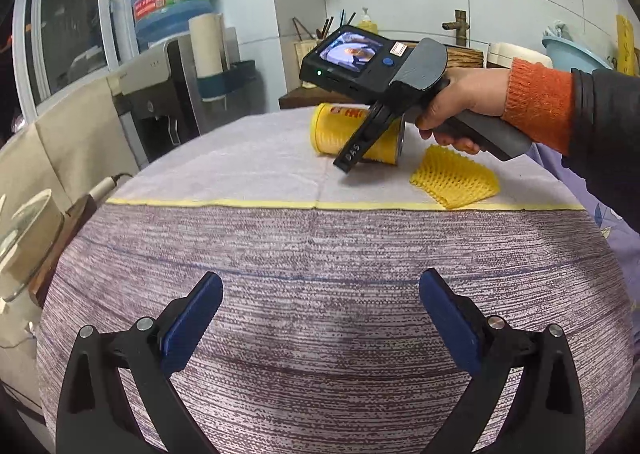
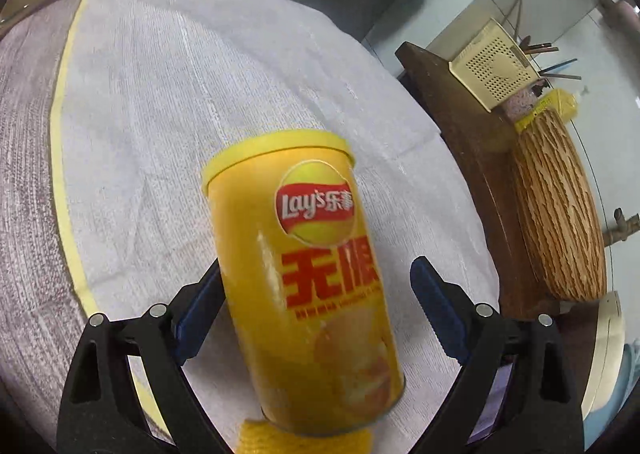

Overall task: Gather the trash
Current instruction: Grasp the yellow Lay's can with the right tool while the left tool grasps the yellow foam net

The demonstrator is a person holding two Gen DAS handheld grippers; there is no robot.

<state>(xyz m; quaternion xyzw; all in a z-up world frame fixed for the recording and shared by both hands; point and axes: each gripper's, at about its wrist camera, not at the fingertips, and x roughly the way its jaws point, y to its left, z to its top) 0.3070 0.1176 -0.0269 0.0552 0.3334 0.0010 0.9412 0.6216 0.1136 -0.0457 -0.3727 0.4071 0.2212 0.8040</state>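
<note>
A yellow Lay's chip can (image 1: 340, 134) lies on its side on the white cloth of the table. A yellow foam fruit net (image 1: 456, 180) lies to its right. My right gripper (image 1: 352, 158) is over the can. In the right wrist view the can (image 2: 312, 294) lies between the open blue pads (image 2: 436, 310); the left pad is close to its side, the right pad stands apart. The foam net's edge (image 2: 304, 440) shows just below the can. My left gripper (image 1: 320, 318) is open and empty above the striped purple cloth, nearer the front.
A water dispenser (image 1: 160, 94) with a blue bottle stands at the left back. A wooden counter (image 2: 472, 158) with a wooden basin (image 2: 560, 214) and a chopstick holder (image 2: 492, 66) lies behind the table. A paper cup (image 1: 24, 238) is at the left edge.
</note>
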